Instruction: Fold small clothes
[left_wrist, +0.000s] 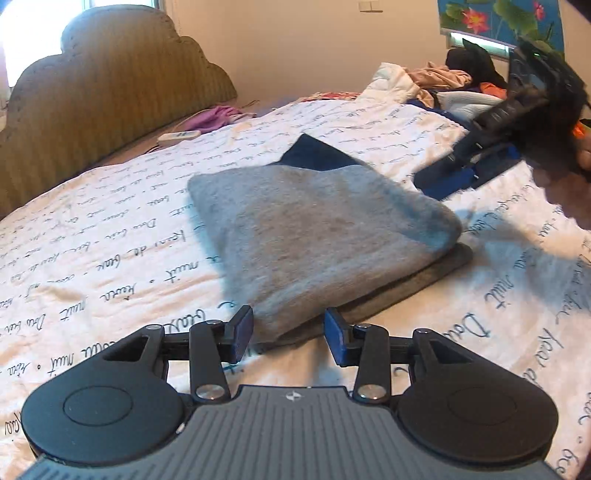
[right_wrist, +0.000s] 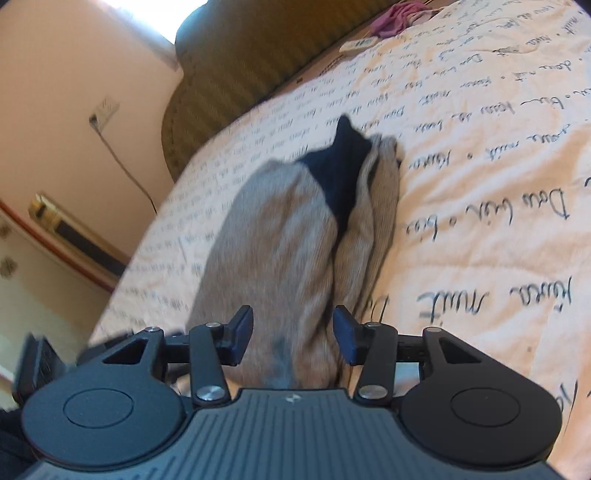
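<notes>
A folded grey garment (left_wrist: 314, 236) with a navy part at twelve o'clock lies on the script-printed bedsheet (left_wrist: 110, 236). Your left gripper (left_wrist: 289, 334) and right gripper (right_wrist: 293, 338) both gape, holding nothing. Dragging either through could undo the fold.

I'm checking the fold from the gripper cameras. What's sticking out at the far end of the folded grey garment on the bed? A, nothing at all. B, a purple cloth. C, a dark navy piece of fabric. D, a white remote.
C: a dark navy piece of fabric pokes out from the far edge of the folded grey garment; the purple cloth and white remote lie apart, near the headboard.
</notes>
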